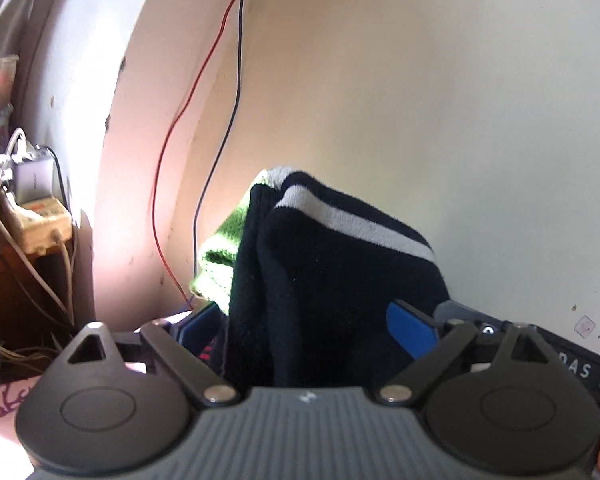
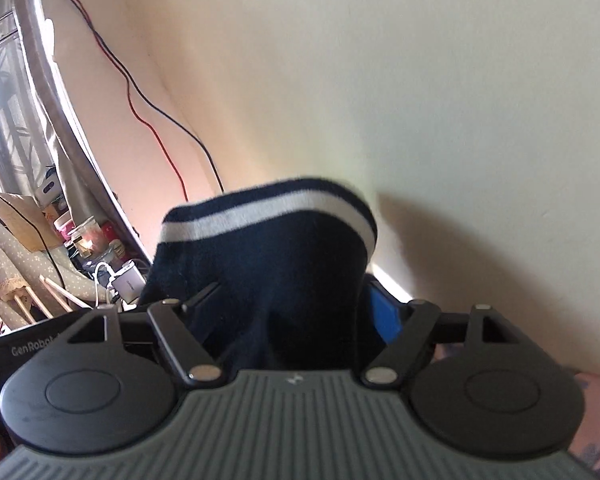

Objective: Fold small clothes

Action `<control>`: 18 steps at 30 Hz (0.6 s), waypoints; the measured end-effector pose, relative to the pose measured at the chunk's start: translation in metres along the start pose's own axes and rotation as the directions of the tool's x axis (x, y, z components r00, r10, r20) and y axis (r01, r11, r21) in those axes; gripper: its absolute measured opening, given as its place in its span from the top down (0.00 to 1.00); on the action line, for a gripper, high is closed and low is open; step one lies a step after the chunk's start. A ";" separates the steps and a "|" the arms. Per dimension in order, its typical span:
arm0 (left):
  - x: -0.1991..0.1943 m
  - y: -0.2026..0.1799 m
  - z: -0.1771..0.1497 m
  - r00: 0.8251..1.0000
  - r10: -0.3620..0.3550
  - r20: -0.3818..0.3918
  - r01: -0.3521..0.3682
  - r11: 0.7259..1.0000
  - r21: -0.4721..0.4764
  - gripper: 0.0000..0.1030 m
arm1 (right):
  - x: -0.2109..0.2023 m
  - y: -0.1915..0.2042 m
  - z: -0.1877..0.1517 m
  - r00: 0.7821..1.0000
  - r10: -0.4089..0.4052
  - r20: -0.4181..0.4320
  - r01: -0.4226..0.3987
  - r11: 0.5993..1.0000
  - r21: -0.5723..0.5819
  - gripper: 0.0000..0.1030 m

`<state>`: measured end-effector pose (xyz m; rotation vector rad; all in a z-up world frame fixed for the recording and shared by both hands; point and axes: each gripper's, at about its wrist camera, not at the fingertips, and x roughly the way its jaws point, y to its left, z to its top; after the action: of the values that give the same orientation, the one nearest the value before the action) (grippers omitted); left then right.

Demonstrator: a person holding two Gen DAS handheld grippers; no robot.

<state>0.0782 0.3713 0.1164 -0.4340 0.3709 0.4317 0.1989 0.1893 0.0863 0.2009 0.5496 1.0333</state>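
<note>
A dark navy knitted garment (image 1: pixel 320 280) with a white stripe and a green part (image 1: pixel 220 252) stands bunched between the fingers of my left gripper (image 1: pixel 304 320). Its jaws are spread wide, and the blue pads (image 1: pixel 412 332) show on both sides, not pressing the cloth. In the right wrist view the same navy garment (image 2: pixel 268 264) fills the gap of my right gripper (image 2: pixel 284 304). The right blue pad (image 2: pixel 384 316) shows beside the cloth; the left pad is hidden behind it. That gripper is open too.
A cream wall (image 1: pixel 420 100) is close behind, with a red wire (image 1: pixel 172 128) and a black wire (image 1: pixel 236 92) hanging down it. A power strip with chargers (image 1: pixel 40 216) sits on a wooden shelf at left. Patterned pink bedding (image 2: pixel 596 420) lies below.
</note>
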 end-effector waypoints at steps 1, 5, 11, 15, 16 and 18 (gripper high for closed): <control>-0.015 -0.007 -0.008 0.999 0.021 0.025 -0.022 0.999 0.027 0.03 | -0.020 0.003 -0.002 0.999 -0.007 0.033 0.008 1.000 -0.024 0.22; -0.062 -0.028 -0.055 0.992 0.106 0.061 -0.112 0.988 0.105 0.00 | -0.091 0.007 -0.039 0.997 -0.043 0.066 0.047 0.997 -0.061 0.17; -0.106 -0.054 -0.144 0.977 0.215 -0.012 -0.212 0.969 0.131 0.00 | -0.157 0.004 -0.137 0.983 -0.175 -0.045 0.167 0.974 -0.150 0.16; -0.144 -0.068 -0.189 0.961 0.273 -0.036 -0.265 0.952 0.153 0.00 | -0.201 -0.002 -0.177 0.976 -0.187 -0.116 0.177 0.980 -0.089 0.15; -0.150 -0.071 -0.196 0.959 0.280 -0.041 -0.271 0.950 0.159 0.00 | -0.207 0.001 -0.184 0.973 -0.187 -0.134 0.178 0.981 -0.076 0.14; -0.159 -0.079 -0.207 0.955 0.295 -0.036 -0.286 0.943 0.170 0.00 | -0.220 0.008 -0.197 0.969 -0.191 -0.154 0.179 0.980 -0.091 0.13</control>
<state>-0.0708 0.1572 0.0355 -0.2323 0.5287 0.6717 0.0037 -0.0142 -0.0033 -0.0030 0.6620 0.8909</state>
